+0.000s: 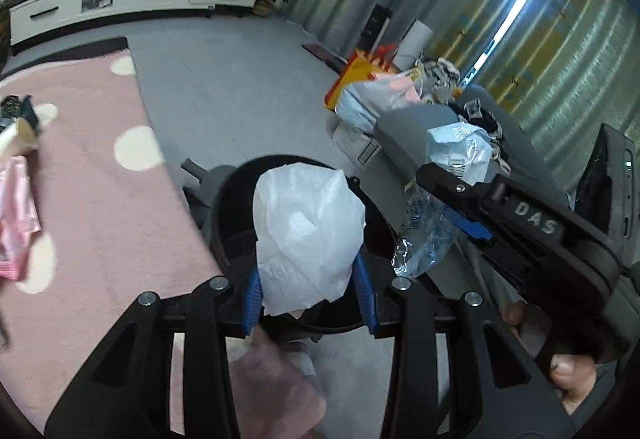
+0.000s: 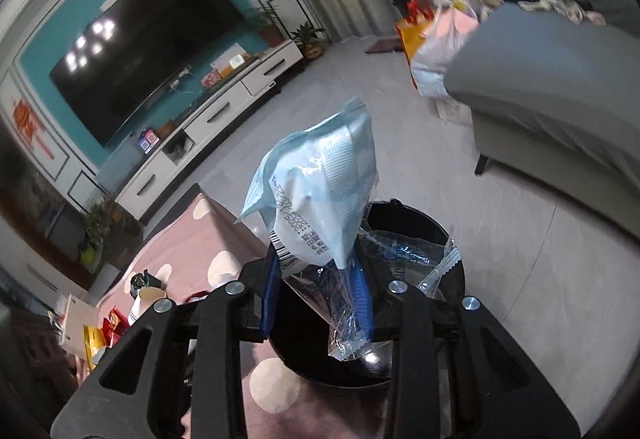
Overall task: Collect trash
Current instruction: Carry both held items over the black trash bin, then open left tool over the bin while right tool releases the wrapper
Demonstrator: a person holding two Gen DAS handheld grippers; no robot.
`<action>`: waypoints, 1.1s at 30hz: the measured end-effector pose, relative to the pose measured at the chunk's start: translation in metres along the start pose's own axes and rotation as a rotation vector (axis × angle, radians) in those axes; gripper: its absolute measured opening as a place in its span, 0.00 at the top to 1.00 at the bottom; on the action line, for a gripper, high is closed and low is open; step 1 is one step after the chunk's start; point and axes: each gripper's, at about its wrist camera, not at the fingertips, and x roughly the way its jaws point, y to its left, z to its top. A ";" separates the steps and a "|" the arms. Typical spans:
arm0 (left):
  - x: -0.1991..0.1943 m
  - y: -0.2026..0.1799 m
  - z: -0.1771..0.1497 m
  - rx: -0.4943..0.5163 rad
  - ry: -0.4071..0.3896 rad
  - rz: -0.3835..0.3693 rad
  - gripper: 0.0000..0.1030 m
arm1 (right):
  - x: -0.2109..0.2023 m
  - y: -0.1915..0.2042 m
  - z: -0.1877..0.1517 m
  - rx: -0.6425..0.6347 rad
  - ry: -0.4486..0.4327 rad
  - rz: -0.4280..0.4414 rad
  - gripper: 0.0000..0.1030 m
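Crumpled white paper (image 1: 306, 235) sits pinched between the left gripper's (image 1: 308, 289) blue pads (image 1: 253, 299), directly above the black trash bin (image 1: 236, 207) ahead. Right of it, the right gripper (image 2: 316, 299) clamps a pale blue wrapper (image 2: 320, 195) and clear plastic (image 2: 344, 335) over the same bin (image 2: 452, 235).

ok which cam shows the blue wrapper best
The right wrist view: the blue wrapper fills the centre, pinched in the right gripper above the bin, its printed code showing. The left wrist view shows the wrapper only sideways at the right, small and partly hidden behind that gripper.
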 end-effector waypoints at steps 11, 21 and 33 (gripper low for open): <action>0.063 0.000 -0.008 0.000 0.105 0.013 0.62 | 0.036 -0.038 0.000 0.146 0.099 -0.008 0.67; 0.088 -0.008 -0.013 0.018 0.148 -0.003 0.61 | 0.058 -0.042 -0.001 0.165 0.159 0.001 0.67; 0.108 -0.012 -0.016 0.008 0.181 -0.010 0.50 | 0.072 -0.046 -0.004 0.183 0.212 -0.031 0.55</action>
